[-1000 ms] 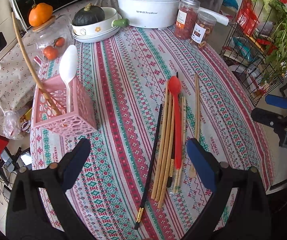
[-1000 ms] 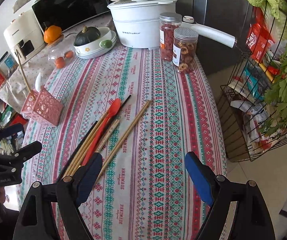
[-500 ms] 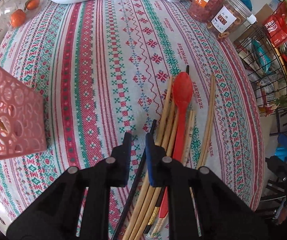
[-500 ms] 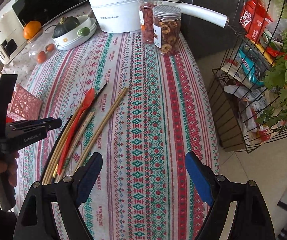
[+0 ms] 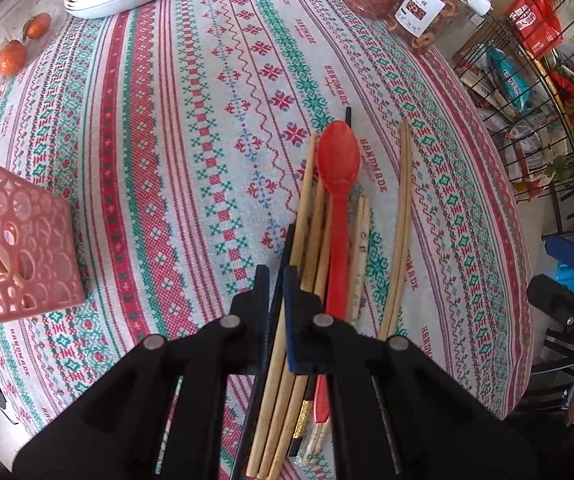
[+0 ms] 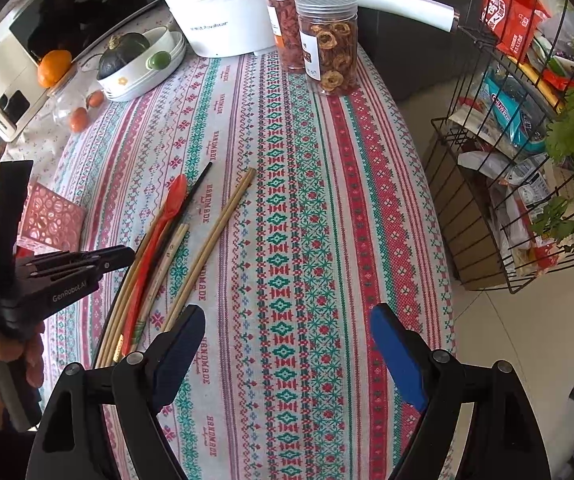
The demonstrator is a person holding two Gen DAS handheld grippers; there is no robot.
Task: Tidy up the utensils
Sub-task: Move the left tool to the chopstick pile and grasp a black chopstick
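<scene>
Left fingers (image 5: 261,292) apparently pinching the black chopstick (image 5: 283,264), its length pointing away; right fingers (image 6: 395,354) spread.

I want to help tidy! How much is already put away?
Not much yet. The left gripper is shut on the black chopstick, so that goes first. The red spoon and wooden chopsticks lie loose on the tablecloth. The pink basket waits nearby; the right gripper is open, empty.

The left gripper (image 5: 276,300) hides the near stretch of the black chopstick (image 5: 287,246), and the picture's left edge cuts off the pink basket (image 5: 19,248).
</scene>
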